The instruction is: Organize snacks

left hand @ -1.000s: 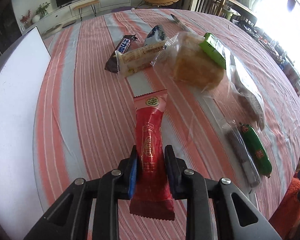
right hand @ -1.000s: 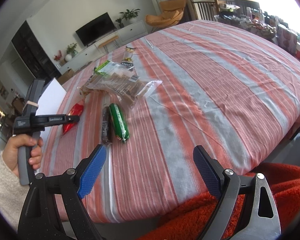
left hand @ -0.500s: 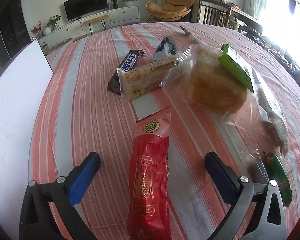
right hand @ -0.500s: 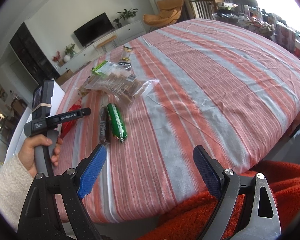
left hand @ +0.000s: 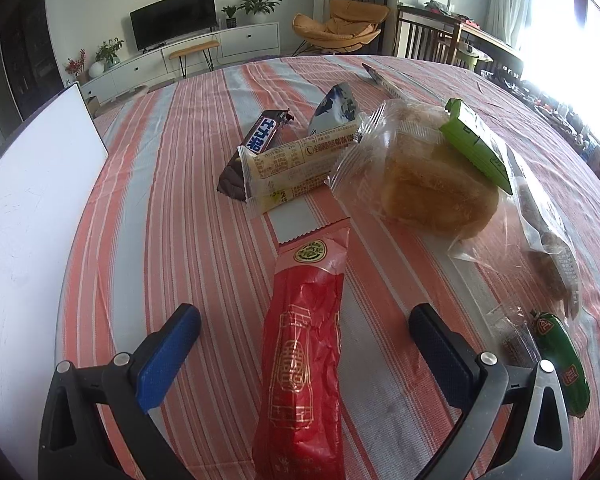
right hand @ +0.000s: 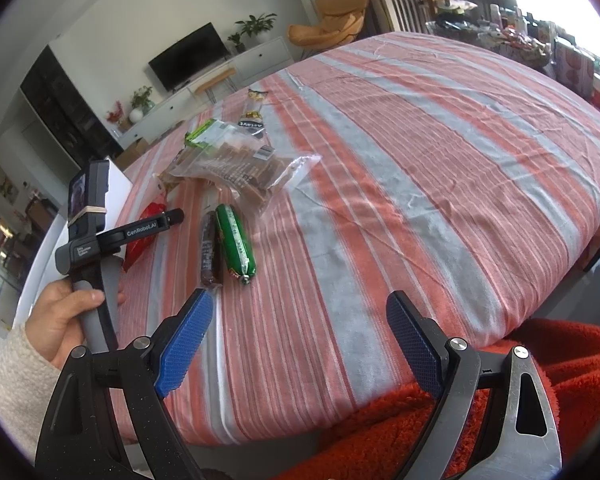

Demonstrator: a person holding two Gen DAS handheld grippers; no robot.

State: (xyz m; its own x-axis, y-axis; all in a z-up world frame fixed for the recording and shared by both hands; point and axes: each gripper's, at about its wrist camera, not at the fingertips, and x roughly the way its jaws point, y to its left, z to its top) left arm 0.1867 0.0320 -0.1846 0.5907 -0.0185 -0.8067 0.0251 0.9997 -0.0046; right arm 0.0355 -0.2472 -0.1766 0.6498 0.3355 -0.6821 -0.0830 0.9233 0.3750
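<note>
Your left gripper stands with jaws spread wide around the red snack pack, which lies free on the counter. Your right gripper is spread too, holding nothing. Bread bag, chocolate bar and green sausage look unsorted yet.

Striped tablecloth as landmark. On its left part: green sausage, touching dark stick on its left; clear cookie bag just behind. Right gripper over near edge, jaws wide, empty. Left gripper at left edge, held by hand.
</note>
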